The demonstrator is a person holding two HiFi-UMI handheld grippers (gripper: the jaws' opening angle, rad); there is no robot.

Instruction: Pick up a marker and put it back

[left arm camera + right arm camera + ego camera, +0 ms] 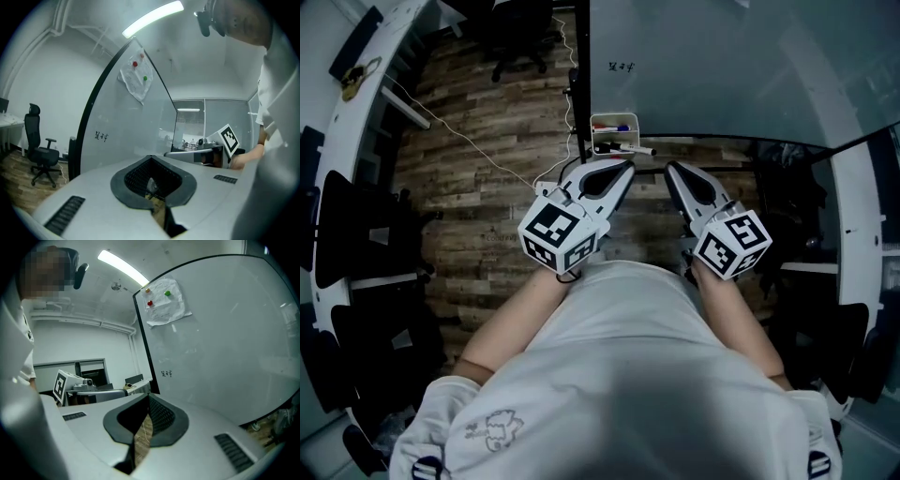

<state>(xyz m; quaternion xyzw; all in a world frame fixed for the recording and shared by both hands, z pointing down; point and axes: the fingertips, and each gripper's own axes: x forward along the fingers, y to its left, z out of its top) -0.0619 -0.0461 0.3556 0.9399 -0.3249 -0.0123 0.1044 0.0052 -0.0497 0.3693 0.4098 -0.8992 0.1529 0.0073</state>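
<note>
Two cubes (pixel 561 234) printed with black-and-white squares top your grippers in the head view. The small scrawl (pixel 622 67) on the whiteboard (pixel 722 66) is too small to read. Below you runs a wood-plank floor (pixel 478 178), with an office chair (pixel 520 42) far off to the left of the board. A white tray (pixel 614 119) sits at the board's lower left corner with red and blue caps showing in it, and a black marker (pixel 636 149) lies along its near side. Your left gripper (pixel 628 165) and right gripper (pixel 668 168) point toward it, close by, neither touching it.

In the left gripper view the scrawl is again illegible. A paper sheet (pixel 136 79) is pinned to the board by red and green magnets, and the chair stands at the left on the planks. The jaws are clenched tip to tip with nothing between them.

In the right gripper view the scrawl, sheet and magnets show again under a ceiling strip light (pixel 124 268). These jaws are pressed together too, and are empty.
</note>
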